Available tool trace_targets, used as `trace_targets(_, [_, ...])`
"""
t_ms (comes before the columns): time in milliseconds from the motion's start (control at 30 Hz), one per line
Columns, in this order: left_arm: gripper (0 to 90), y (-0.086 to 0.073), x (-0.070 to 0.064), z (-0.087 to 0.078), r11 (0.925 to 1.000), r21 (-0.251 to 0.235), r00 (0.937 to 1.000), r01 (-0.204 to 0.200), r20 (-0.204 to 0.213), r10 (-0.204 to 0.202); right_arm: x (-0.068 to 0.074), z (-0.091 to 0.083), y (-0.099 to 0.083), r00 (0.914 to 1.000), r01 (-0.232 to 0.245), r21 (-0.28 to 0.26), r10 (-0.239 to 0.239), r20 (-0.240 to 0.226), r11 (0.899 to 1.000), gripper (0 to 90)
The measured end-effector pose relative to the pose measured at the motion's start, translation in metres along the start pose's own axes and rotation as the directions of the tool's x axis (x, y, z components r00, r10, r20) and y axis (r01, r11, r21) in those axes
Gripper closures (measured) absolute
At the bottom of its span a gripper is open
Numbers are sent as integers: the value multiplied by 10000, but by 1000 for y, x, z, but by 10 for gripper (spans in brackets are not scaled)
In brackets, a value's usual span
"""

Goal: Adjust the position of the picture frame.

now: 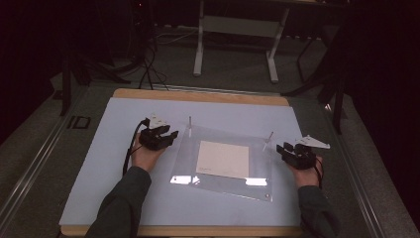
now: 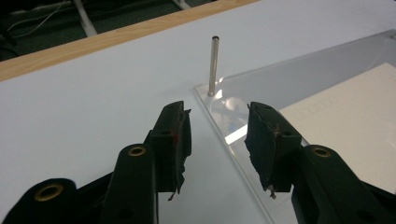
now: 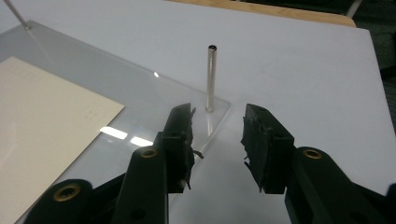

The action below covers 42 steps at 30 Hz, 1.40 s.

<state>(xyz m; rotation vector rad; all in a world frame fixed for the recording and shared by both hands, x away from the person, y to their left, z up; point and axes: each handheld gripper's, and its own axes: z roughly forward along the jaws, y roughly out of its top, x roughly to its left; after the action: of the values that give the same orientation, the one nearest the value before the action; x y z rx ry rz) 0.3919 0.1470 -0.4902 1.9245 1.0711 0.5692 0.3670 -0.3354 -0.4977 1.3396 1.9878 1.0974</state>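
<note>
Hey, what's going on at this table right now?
A person holds a hand-held gripper in each hand at opposite sides of a clear plastic sheet lying on the table. The left hand-held gripper and right hand-held gripper are both open, holding nothing, each aimed at a corner with an upright metal pin. A cream paper lies in the sheet's middle.

The table (image 1: 198, 95) has a light wooden edge under a plain pale blue-white mat (image 1: 119, 198). On the mat lies a clear plate (image 1: 223, 186) with bright white glints near its near edge, and a plain cream sheet (image 1: 223, 159) at its middle. Two silvery pins (image 2: 213, 65) stand at the plate's far corners. Both grippers, left (image 1: 166, 137) and right (image 1: 287, 149), are black with brass-coloured rivets. The sleeves (image 1: 121, 203) are dark grey-green.
</note>
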Motion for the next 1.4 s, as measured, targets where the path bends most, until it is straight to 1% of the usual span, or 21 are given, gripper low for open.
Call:
trace_targets(133, [558,2,0,7,10000,11,10000,66,70,-66,-1,4,2,10000,-6,15,6,-12,10000,604])
trace_targets(167, [558,4,1,11,10000,35,9999,85,71,-85,-1,6,2,10000,14,32,-13,-13,10000,600])
trace_targets(200, [556,4,2,14,10000,18,9999,77,130,-77,-1,9,4,10000,3,8,-3,-38,10000,596])
trace_targets(267, [550,5,2,18,10000,53,9999,26,115,-26,-1,12,5,10000,-7,-9,7,-35,10000,596])
trace_targets(400, [546,8,2,27,9998,173,9999,-78,84,76,1,19,10,9999,50,-105,-51,-100,9999,583])
trace_targets(500, [545,8,2,34,9998,203,10000,11,81,-12,4,27,14,9999,67,-91,-68,-137,9999,585])
trace_targets(633, [547,11,2,42,9996,286,9999,-22,123,18,5,37,17,9998,35,-14,-36,-174,10000,606])
trace_targets(733, [557,13,1,46,9998,205,10000,-72,69,70,5,41,18,9999,-41,-33,40,-142,10000,626])
trace_targets(767, [557,15,0,51,9998,209,9999,-61,98,59,4,43,18,9998,-61,-31,60,-164,10000,632])
trace_targets(800, [564,16,-1,53,9998,213,9999,-37,128,35,3,46,19,9998,-175,-35,175,-122,9998,649])
trace_targets(867, [574,19,-2,58,9998,206,9998,-36,179,33,1,48,19,9995,-297,-25,297,-145,9996,667])
trace_targets(933, [583,20,-4,63,9998,156,9998,-117,168,115,0,50,18,9994,-305,-13,305,-133,9995,676])
trace_targets(1033, [594,21,-7,71,9999,77,9997,-90,220,88,-1,51,18,9994,-312,-12,311,-120,9995,684])
trace_targets(1100, [603,23,-8,77,9999,131,9997,-70,256,67,-2,52,18,9994,-324,-28,324,-113,9995,695])
trace_targets(1133, [613,23,-8,77,9999,131,9997,-70,256,67,-2,52,18,9994,-324,-28,324,-113,9995,695])
trace_targets(1167, [613,25,-8,83,9998,199,9999,-41,149,38,-2,53,18,9994,-330,-34,329,-116,9995,695])
trace_targets(1233, [627,26,-8,86,9998,176,9999,50,157,-53,-2,54,18,9991,-413,-69,412,-126,9991,699])
trace_targets(1400, [659,29,-6,95,9992,375,9998,135,151,-140,-4,58,19,9988,-478,-36,477,-112,9989,711])
